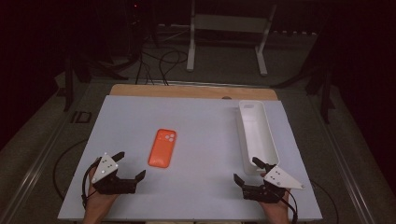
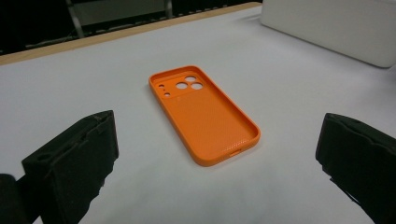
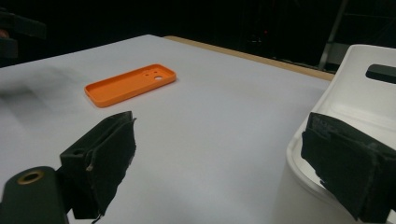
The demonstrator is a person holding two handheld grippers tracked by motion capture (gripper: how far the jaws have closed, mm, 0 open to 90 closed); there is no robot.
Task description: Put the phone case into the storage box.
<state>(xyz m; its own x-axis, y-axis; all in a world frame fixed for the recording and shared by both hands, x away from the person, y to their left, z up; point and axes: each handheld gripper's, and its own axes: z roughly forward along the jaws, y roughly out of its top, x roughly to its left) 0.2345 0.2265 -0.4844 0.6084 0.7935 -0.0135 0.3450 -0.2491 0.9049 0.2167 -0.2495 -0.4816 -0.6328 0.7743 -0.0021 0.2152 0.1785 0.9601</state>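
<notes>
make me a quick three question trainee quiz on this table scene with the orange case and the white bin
1. True or false: the orange rubbery phone case lies with its hollow inside facing up.
2. Which gripper is nearer the long white plastic bin: A) left gripper B) right gripper?
3. What, if anything, is held between either gripper's jaws?

Key
1. True: its raised rim and camera cut-outs show from inside.
2. B: the bin's near end sits right by the right gripper.
3. Nothing: both grippers are open above the pale grey table, and the case lies apart from them.
</notes>
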